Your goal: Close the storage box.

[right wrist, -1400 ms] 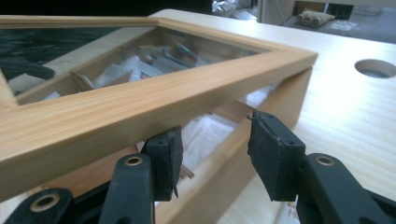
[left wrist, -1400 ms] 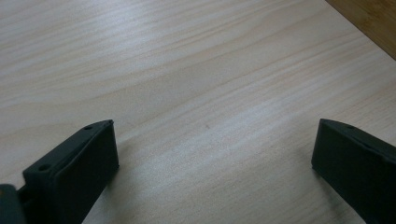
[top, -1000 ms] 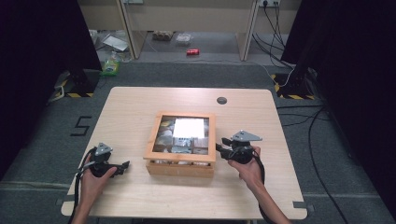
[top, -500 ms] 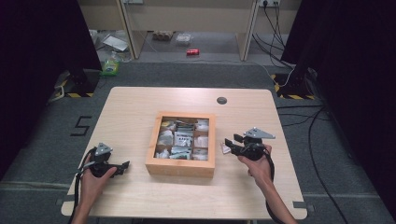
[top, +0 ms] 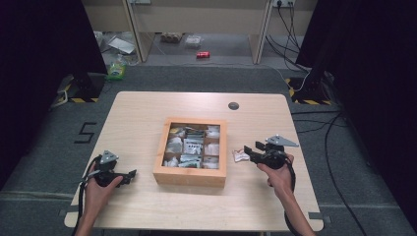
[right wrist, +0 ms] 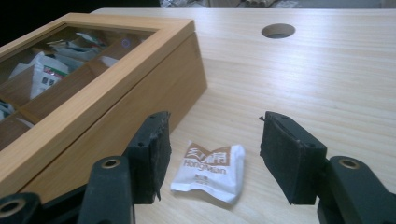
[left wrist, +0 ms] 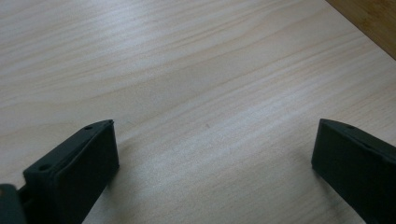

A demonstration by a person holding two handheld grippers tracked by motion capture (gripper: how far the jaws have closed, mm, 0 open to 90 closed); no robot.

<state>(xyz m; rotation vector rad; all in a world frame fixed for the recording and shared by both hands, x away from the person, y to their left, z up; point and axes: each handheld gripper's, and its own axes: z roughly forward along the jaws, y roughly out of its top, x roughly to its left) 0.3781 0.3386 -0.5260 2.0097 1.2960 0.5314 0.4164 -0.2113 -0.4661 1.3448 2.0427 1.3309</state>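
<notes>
Right gripper view: sachet (right wrist: 208, 171) lies loose between opening tongs (right wrist: 212, 156)

The high view looks forward and down over the whole counter (top: 147, 118), far off. The right gripper view sits low and close, facing the wooden box (right wrist: 154, 70), which the high view shares (top: 189, 174). The left gripper view looks closely down at bare counter (left wrist: 196, 84) beside the box's corner.

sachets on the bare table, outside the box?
1: a white sachet lies right of the box, between the right hand-held gripper open jaws. Box contents not counted.
</notes>
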